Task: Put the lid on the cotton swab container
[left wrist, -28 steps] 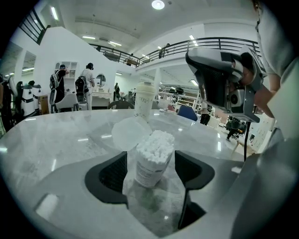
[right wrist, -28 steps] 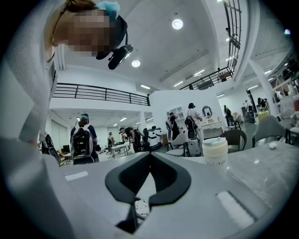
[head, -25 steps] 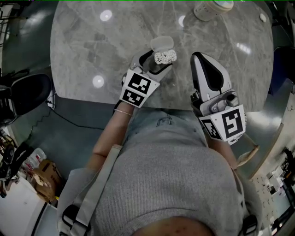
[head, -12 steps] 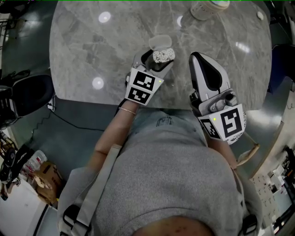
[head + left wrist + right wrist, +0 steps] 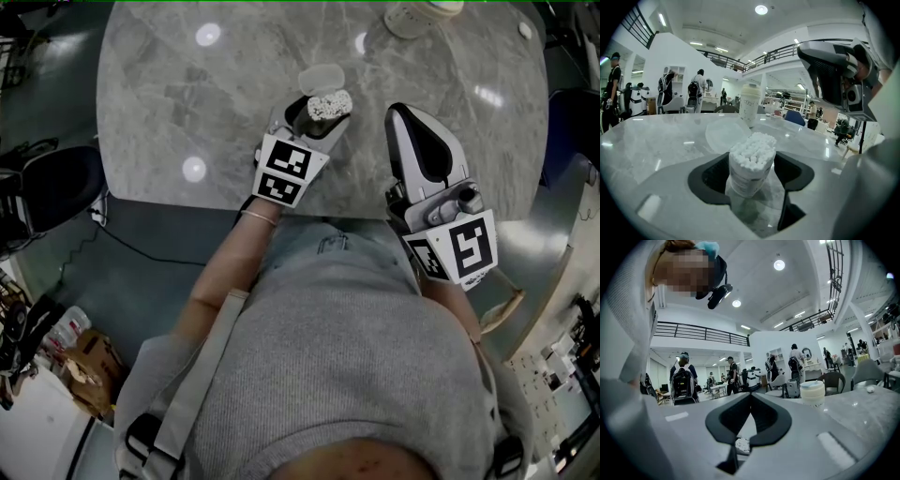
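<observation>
The cotton swab container (image 5: 324, 105) stands upper middle of the head view, between the closing jaws of the left gripper (image 5: 752, 176), not squeezed yet. It looks light and tippy, so hold its sides low. The thin lid (image 5: 320, 76) lies just above it. The right gripper (image 5: 749, 401) is pinched together, empty

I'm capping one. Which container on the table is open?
The cotton swab container, swabs exposed, inside the left hand-held gripper, whose jaws are closing; the far jar is capped.

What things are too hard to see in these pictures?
- Container base: head view, hidden by the left gripper, its jaws closing around the container.
- Container label: left gripper view, blurred.
- Jar: head view, top cut off by the edge.
- Lid: left gripper view, near side behind the swabs.
</observation>
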{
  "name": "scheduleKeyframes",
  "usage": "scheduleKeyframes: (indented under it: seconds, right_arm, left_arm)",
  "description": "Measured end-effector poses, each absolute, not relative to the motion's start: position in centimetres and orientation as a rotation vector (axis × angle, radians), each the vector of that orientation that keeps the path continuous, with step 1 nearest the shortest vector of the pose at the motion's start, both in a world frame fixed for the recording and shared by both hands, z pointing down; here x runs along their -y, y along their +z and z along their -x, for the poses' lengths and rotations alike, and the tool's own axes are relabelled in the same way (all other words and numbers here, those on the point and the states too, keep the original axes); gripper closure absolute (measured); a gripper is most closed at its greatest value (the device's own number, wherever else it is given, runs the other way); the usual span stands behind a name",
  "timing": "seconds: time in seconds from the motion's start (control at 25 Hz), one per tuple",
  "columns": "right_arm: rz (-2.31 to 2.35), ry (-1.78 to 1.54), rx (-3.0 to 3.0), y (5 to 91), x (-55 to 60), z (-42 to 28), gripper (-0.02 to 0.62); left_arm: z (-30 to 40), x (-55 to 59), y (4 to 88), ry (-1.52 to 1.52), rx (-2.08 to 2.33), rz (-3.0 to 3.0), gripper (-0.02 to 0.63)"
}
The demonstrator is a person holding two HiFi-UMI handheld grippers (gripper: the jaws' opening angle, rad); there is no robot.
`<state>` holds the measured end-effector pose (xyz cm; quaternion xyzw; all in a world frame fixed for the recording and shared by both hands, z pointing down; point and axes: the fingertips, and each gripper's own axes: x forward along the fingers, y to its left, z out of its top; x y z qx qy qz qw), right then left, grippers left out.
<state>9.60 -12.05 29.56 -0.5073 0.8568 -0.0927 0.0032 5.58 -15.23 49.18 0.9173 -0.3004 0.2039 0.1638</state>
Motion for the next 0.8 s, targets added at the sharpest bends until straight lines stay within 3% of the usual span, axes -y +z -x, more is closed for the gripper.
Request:
scheduleKeyframes:
  seconds: [0.8]
  right_arm:
    - [1.545, -0.258, -2.708, 28.7, 12.5, -8.6, 0.597]
  left_arm:
    - [-4.4, 15.2, 47.0, 0.540, 0.833, -2.670, 0.321]
